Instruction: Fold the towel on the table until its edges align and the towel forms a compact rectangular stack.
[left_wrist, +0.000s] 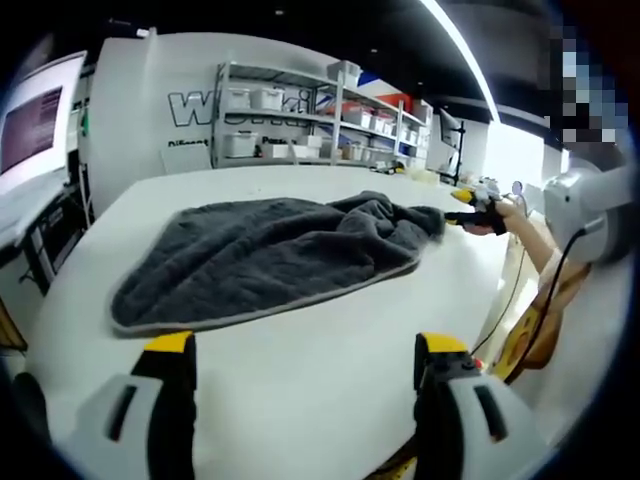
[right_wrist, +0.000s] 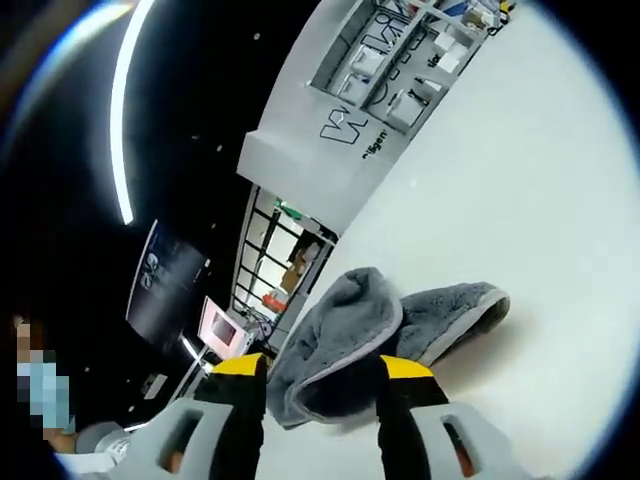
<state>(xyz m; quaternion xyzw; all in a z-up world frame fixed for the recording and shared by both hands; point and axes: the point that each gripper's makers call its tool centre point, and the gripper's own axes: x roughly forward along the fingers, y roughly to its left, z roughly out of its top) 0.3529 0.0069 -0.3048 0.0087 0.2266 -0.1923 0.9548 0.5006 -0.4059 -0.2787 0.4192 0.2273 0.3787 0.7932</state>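
My right gripper (left_wrist: 478, 217) pinches the far corner of the dark grey, pale-edged terry towel (left_wrist: 270, 255), which lies rumpled mid-table at twelve o'clock. My left gripper (left_wrist: 305, 350) hangs wide, empty. I judge that a one-sided pull may bunch it, skewing edges.

Dark grey towel (left_wrist: 270, 255) lies rumpled, partly folded, on the table (left_wrist: 300, 400).
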